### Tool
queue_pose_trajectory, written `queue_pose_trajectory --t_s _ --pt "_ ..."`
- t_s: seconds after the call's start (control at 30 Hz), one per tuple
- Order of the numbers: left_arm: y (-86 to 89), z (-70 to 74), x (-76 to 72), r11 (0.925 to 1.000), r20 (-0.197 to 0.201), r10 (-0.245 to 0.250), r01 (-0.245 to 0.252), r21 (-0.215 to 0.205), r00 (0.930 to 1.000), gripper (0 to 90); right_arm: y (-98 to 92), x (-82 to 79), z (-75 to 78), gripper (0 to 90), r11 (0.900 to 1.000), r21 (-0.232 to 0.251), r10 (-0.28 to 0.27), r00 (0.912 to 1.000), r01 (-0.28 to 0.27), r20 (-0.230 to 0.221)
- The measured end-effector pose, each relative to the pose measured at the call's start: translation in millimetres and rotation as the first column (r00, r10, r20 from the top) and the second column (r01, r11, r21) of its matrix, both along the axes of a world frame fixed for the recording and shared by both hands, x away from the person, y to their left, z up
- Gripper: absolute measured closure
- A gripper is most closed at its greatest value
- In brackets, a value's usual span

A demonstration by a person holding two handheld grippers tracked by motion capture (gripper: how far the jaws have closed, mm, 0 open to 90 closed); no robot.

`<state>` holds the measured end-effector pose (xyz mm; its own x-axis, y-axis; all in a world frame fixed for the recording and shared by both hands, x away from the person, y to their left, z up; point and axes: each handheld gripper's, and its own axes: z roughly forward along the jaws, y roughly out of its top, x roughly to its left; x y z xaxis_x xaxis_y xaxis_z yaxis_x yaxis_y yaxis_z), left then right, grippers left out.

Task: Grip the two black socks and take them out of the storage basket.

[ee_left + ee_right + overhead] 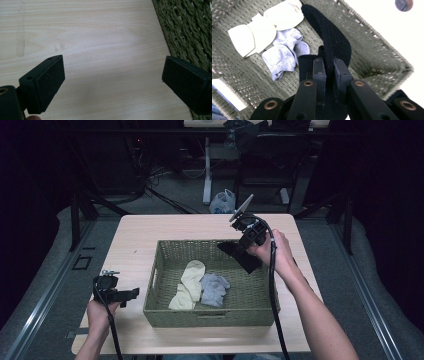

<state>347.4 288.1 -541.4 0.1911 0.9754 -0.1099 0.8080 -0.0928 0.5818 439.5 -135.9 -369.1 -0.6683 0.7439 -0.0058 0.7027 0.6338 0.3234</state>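
Hanging over the far right part of a woven basket (165, 305), the right gripper (239, 251) pinches a black sock (245, 256) between its jaws. In the right gripper view the jaws are pressed together on the dark knit fabric (332, 47), which rises from between them in a folded loop and droops toward the basket's inside. The person's right hand (275, 252) holds this gripper above the basket's far right corner, and its cable trails back along the forearm.

Inside the basket, a cream sock (189, 284) lies near the middle of the floor, and a grey sock (215, 289) lies touching it on its right. The right gripper view shows the same pair, cream (262, 27) beside grey (284, 52), on the wicker floor beyond the black sock.

The left gripper (131, 295) rests low over the wooden table (135, 235), left of the basket's near left corner, held by the left hand (100, 312). In the left gripper view its jaws are spread wide with nothing between them, bare tabletop (100, 50) below, and the basket's wall (185, 30) at the right edge.
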Motion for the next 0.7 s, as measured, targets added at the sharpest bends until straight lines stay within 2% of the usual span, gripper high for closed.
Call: queue_pose_trajectory --t_s 0.2,0.23,0.43,0.47,0.57,0.7 --pt "0.3 0.0 -0.3 1.0000 0.000 0.002 -0.002 -0.001 1.0000 4.5 -12.1 -3.2 24.5 82.2 1.000 0.013 -0.014 0.9990 0.014 0.044" --pt "0.4 0.0 -0.4 1.0000 0.000 0.003 -0.003 0.000 1.0000 4.5 -14.9 -3.7 27.8 82.2 0.999 0.026 -0.026 0.9984 0.025 0.050" --pt "-0.6 1.6 -1.5 1.0000 0.004 0.001 -0.001 0.002 1.0000 4.5 -39.9 -6.9 48.7 82.2 0.998 0.038 -0.058 0.9947 0.055 0.085" --pt "-0.2 1.6 -1.7 1.0000 0.004 0.001 -0.001 0.004 1.0000 4.5 -44.5 -7.9 50.6 82.1 0.996 0.053 -0.076 0.9928 0.071 0.093" --pt "0.8 0.6 -1.4 1.0000 0.003 0.007 -0.007 0.001 1.0000 4.5 -60.8 -9.1 56.2 82.1 0.995 0.041 -0.096 0.9905 0.092 0.098" --pt "0.3 0.5 -0.9 1.0000 0.003 0.006 -0.006 0.002 1.0000 4.5 -82.8 -9.9 57.4 82.0 0.988 0.046 -0.151 0.9823 0.146 0.111"
